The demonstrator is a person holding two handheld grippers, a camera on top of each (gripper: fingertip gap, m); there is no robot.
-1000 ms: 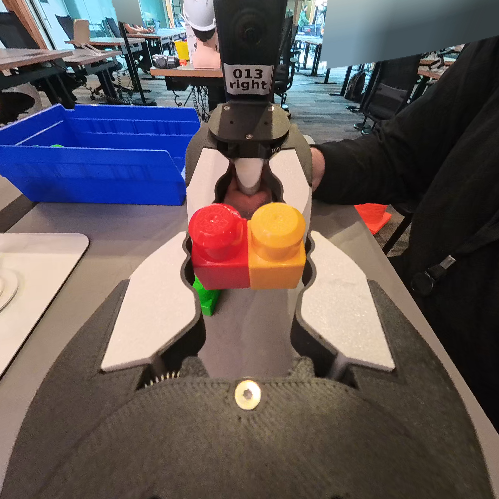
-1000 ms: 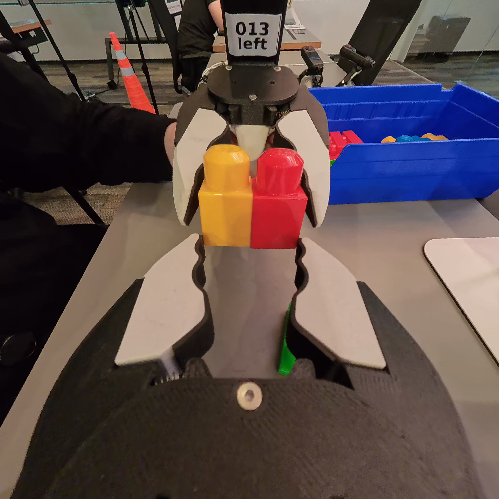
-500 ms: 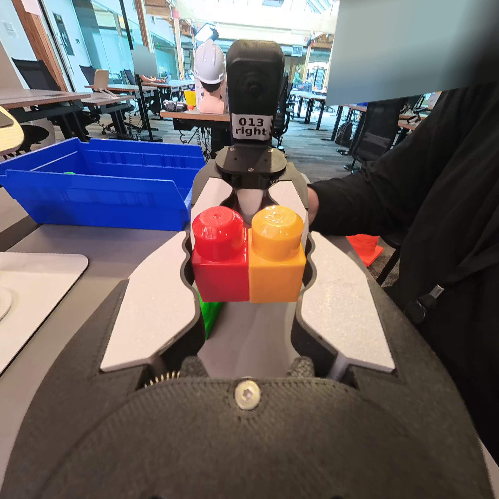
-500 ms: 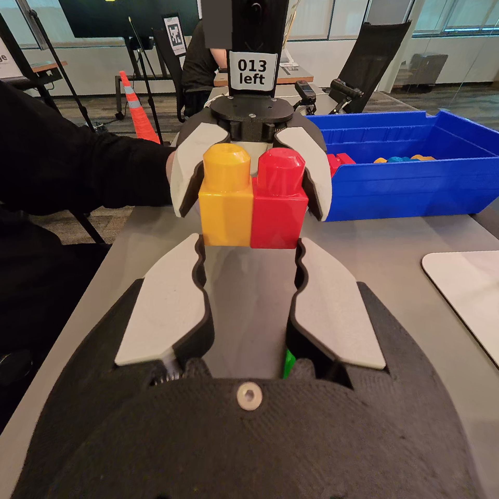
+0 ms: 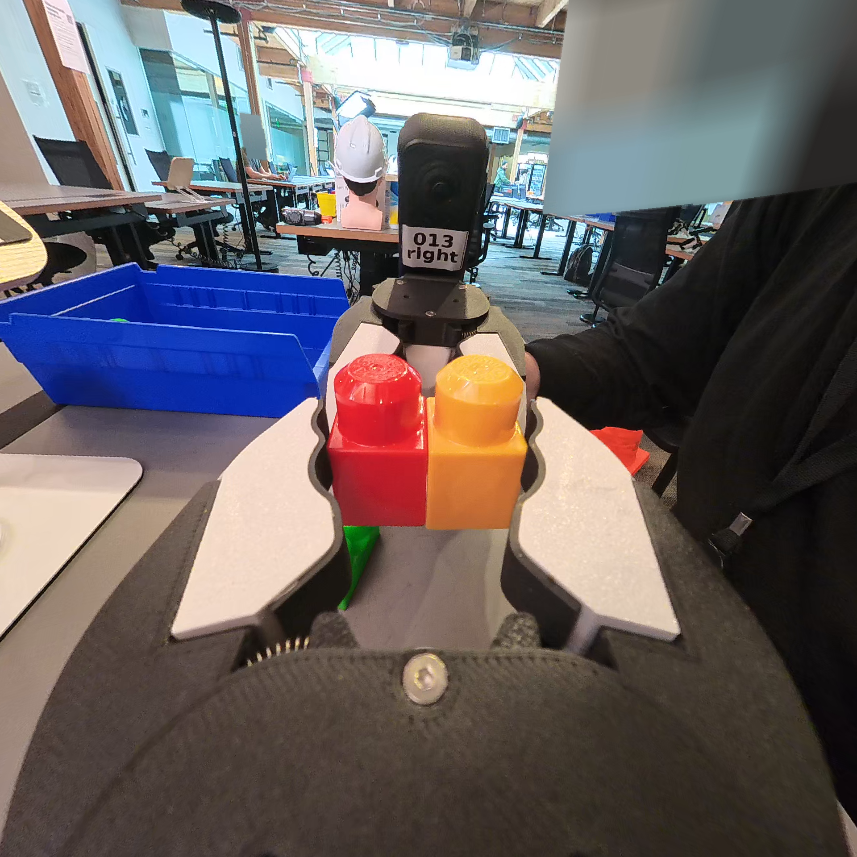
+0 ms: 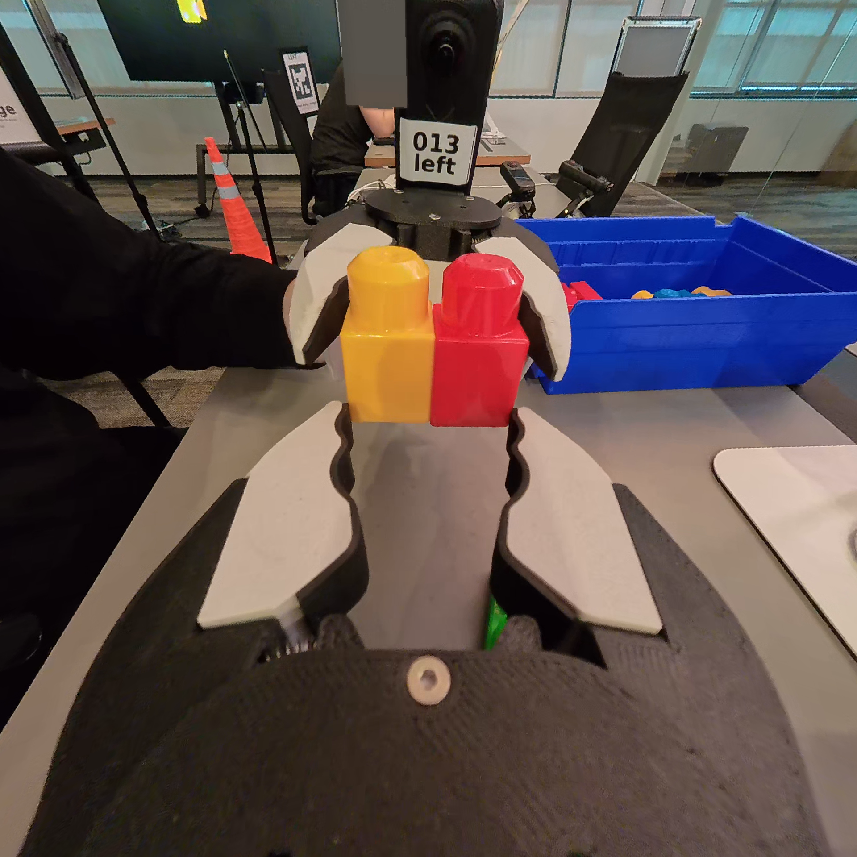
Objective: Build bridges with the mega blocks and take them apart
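Note:
A red block (image 5: 378,459) and a yellow block (image 5: 473,463) sit side by side as a pair, lifted above the grey table (image 5: 139,436). My right gripper (image 6: 429,417) is shut on the pair, its fingertips pressing the yellow block (image 6: 387,361) and the red block (image 6: 477,366) from the outer sides. My left gripper (image 5: 426,440) faces it and straddles the same pair, with its fingers (image 6: 549,324) splayed a little clear of the blocks, so it is open. A green block (image 5: 359,556) lies on the table below; it also shows in the right wrist view (image 6: 496,621).
A blue bin (image 6: 695,343) with several loose blocks stands on the table beside the grippers. A white mat (image 5: 55,510) lies at the table's edge. A person's black sleeves (image 5: 672,361) are behind the grippers. An orange cone (image 6: 236,218) stands on the floor. Only a small space, under 4 cm, lies between the two pairs of fingers.
Both grippers have risen with the red and yellow pair, while the green block stays on the table. My left fingers have spread slightly off the pair.

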